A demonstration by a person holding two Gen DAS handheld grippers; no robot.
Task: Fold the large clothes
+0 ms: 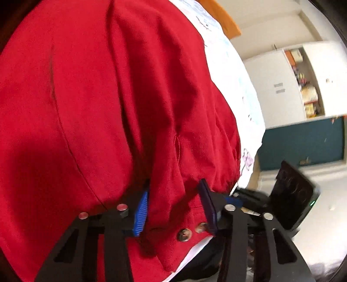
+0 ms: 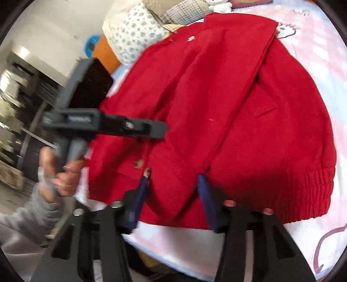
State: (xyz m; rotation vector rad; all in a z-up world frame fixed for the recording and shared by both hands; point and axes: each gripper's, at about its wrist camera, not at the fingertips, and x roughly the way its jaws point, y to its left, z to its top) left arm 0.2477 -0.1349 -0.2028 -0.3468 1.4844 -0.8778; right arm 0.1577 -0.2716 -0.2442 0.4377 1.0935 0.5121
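A large red knitted cardigan (image 2: 227,121) with brown buttons lies partly folded on a pink and white bedsheet (image 2: 321,65). My right gripper (image 2: 173,186) is open at the cardigan's near hem, with red fabric between its blue pads (image 2: 206,201). My left gripper (image 1: 173,201) is open over the buttoned edge (image 1: 184,234) of the cardigan (image 1: 97,97), with fabric bunched between its fingers. The left gripper's body and the hand holding it show in the right wrist view (image 2: 104,125) at the cardigan's left side.
Pillows (image 2: 134,32) and a soft toy (image 2: 219,5) lie at the bed's head. A white cupboard (image 1: 282,86) and a dark green panel (image 1: 303,143) stand beyond the bed's edge. A black device (image 1: 297,195) is close to the left gripper.
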